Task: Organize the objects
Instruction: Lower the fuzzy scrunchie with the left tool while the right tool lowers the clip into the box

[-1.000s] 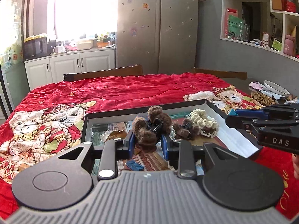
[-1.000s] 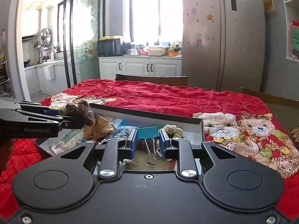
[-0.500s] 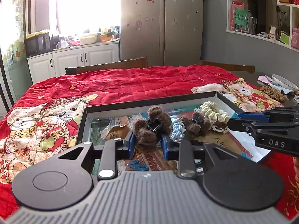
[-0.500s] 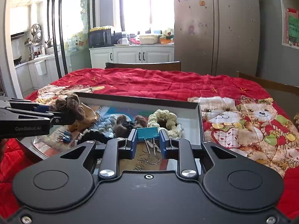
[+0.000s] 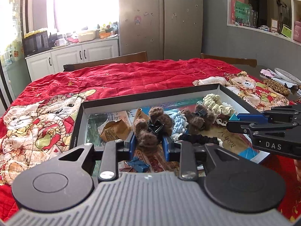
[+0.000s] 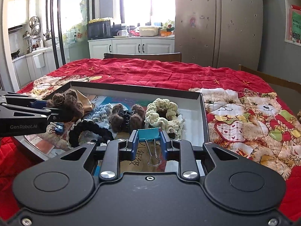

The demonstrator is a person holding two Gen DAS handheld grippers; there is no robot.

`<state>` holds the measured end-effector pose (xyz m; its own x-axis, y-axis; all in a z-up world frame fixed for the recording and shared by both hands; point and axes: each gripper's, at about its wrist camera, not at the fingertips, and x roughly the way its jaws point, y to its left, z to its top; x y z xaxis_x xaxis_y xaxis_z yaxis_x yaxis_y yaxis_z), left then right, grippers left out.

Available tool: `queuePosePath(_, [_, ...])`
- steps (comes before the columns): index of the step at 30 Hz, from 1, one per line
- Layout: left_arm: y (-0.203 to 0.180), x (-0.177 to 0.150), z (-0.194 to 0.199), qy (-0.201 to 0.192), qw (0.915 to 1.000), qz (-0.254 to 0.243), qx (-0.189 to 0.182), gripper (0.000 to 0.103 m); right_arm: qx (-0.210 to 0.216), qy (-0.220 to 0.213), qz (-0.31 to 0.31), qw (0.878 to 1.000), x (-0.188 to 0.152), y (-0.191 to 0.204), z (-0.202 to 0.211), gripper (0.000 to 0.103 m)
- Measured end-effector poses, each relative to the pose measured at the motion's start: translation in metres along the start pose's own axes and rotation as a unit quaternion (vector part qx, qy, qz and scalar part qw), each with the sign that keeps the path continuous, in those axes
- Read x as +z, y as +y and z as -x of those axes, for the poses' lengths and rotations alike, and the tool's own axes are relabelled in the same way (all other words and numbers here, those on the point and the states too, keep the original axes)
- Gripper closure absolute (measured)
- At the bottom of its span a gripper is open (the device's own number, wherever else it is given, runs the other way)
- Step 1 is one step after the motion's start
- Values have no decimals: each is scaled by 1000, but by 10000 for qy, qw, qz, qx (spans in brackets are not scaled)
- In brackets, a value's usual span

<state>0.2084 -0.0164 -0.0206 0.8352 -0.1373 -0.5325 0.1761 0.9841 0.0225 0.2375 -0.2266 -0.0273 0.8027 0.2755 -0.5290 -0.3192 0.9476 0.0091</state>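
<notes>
My left gripper (image 5: 149,140) is shut on a brown fuzzy hair claw (image 5: 152,126) and holds it above a black-rimmed box (image 5: 150,98). It also shows in the right wrist view (image 6: 65,103). My right gripper (image 6: 148,138) is shut on a teal binder clip (image 6: 148,134) over the box's near right part. Inside the box lie a second brown fuzzy claw (image 6: 126,117), a cream scrunchie (image 6: 161,113), a light blue scrunchie (image 6: 102,111), a black scrunchie (image 6: 88,130) and a small blue clip (image 5: 138,164).
The box sits on a red quilt with bear prints (image 6: 244,113) covering the table. Crumpled brown paper (image 5: 114,130) lies in the box. A plate and snacks (image 5: 276,85) sit at the far right. Chairs (image 6: 143,55) stand behind the table.
Both grippers have moved lower and closer over the box, each still holding its object. More of the box's contents show now, including the black scrunchie.
</notes>
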Motion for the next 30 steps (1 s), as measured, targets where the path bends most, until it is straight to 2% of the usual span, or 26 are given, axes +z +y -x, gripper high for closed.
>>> queuePosePath(30, [-7,-9,-11,196,9995,-261,60,70,0,290,142,9995,-5,6,-15,79])
